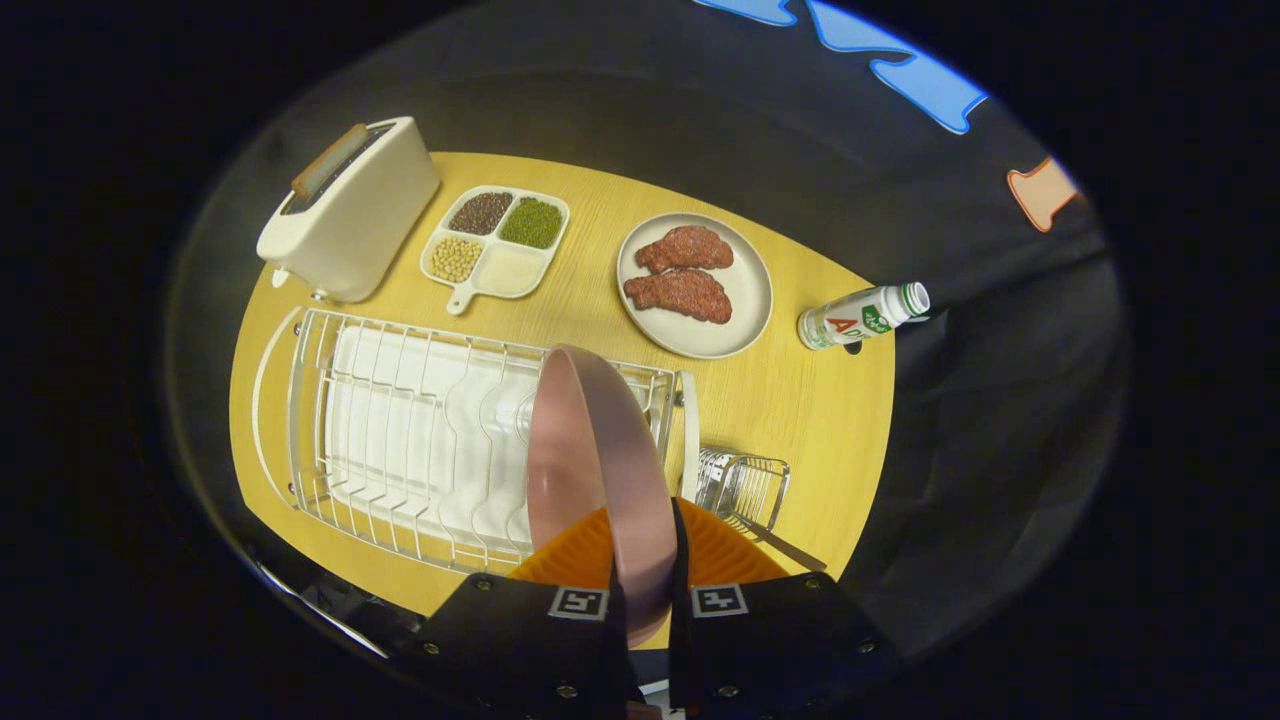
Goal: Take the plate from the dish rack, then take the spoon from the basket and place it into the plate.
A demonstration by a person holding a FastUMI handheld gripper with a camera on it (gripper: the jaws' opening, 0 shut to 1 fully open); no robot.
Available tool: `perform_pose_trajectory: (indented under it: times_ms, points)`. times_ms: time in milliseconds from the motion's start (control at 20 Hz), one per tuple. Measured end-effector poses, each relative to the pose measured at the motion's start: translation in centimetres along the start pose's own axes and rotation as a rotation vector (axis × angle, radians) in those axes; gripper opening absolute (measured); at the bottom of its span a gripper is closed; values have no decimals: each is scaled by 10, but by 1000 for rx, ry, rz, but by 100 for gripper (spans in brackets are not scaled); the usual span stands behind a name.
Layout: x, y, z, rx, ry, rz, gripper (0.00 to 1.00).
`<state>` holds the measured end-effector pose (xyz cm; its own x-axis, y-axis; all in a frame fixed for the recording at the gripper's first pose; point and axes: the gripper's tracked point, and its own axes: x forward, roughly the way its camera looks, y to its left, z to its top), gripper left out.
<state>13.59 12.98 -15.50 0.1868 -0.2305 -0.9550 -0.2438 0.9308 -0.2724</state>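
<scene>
**A:** Where do your tongs (648, 590) stand?

**B:** You've got them closed down on the pink plate (600, 470). The plate stands on edge between the two fingers, with one finger pressing each face near its lower rim. From there it rises ahead of the fingers, over the right end of the dish rack (400, 440).

**A:** Is the plate touching the rack?

**B:** You can't tell from here. Its lowest part is hidden between the fingers, and the plate covers the rack's wires behind it.

**A:** And the spoon?

**B:** It's in the small wire basket (745, 485) fixed to the rack's right end, just right of your tongs. You see the spoon (785, 547) as a thin metal handle slanting out of the basket toward the table's near right edge. Its bowl end is lost among the wires, so which way it faces is unclear.

**A:** What else is on the table (800, 420)?

**B:** Along the far edge, beyond the rack, there's a cream toaster (350, 215) at the left corner, then a four-part tray of grains (495, 245), then a pale plate with two pieces of meat (695, 285). A small bottle (862, 316) lies on its side at the right edge. The near edge of the table is cut off behind your fingers
</scene>
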Motion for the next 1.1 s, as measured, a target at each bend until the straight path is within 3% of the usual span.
perform_pose_trajectory:
  times_ms: [200,450,800,1100]
  points:
    - [-33,-15,11,23,-55,14,16]
    - [-56,-34,-9,79,-91,71,16]
    - [-74,-46,-105,135,-106,245,16]
    - [-53,-27,-199,216,-115,395,16]
